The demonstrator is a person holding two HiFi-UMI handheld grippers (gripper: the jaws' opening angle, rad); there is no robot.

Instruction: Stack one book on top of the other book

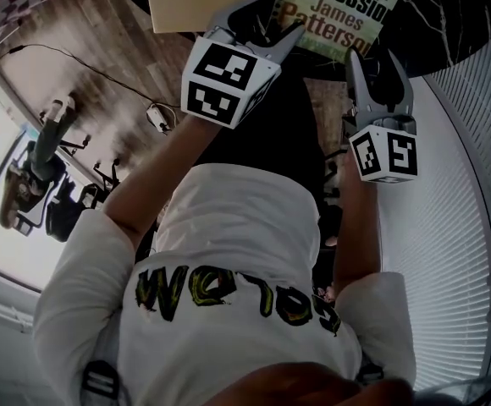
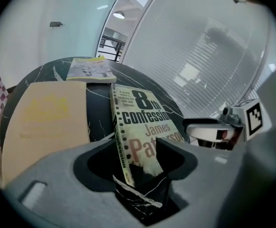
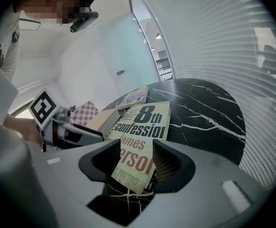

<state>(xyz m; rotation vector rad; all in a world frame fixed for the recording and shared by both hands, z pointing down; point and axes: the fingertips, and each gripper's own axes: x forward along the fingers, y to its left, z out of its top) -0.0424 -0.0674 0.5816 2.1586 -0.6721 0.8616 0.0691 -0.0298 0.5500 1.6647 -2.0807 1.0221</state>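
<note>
Left hand-held gripper (image 2: 139, 152), right hand-held gripper (image 3: 131, 158): jaws wide apart, paperback (image 2: 145, 113) edge between, not clamped.

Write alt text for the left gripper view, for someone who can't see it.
Open jaws of the left gripper frame the near corner of a paperback titled 8th Confession, lying on a round black marble table. A tan book lies left of it, a thin booklet beyond, and the right gripper is at the right.
</note>
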